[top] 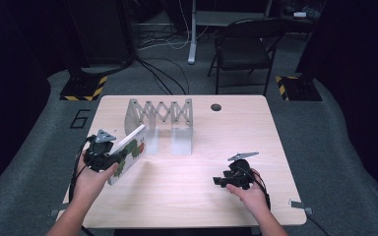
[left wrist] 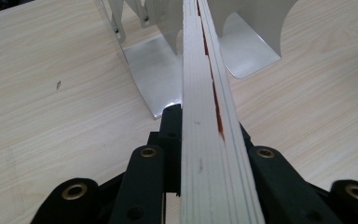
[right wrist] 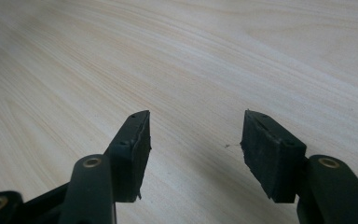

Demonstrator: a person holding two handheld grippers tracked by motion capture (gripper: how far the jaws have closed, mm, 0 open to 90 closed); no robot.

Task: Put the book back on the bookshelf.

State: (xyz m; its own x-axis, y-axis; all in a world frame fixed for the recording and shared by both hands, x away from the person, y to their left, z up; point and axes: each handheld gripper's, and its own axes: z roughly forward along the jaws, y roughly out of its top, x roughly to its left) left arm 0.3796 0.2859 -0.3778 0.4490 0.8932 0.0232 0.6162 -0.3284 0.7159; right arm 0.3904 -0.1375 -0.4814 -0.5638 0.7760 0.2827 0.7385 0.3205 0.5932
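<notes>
2 grippers: the left gripper [left wrist: 205,154] pinches a book [left wrist: 205,116], cover mostly hidden; the right gripper [right wrist: 196,144] stands spread, holding nothing.

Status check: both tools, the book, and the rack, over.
Left tool shut on book, edge-up by rack. Right tool open, nothing between pads, over bare table. Nothing blocking the rack.

A folding chair [top: 243,49] (dark, empty) stands beyond the table [top: 187,196].
</notes>
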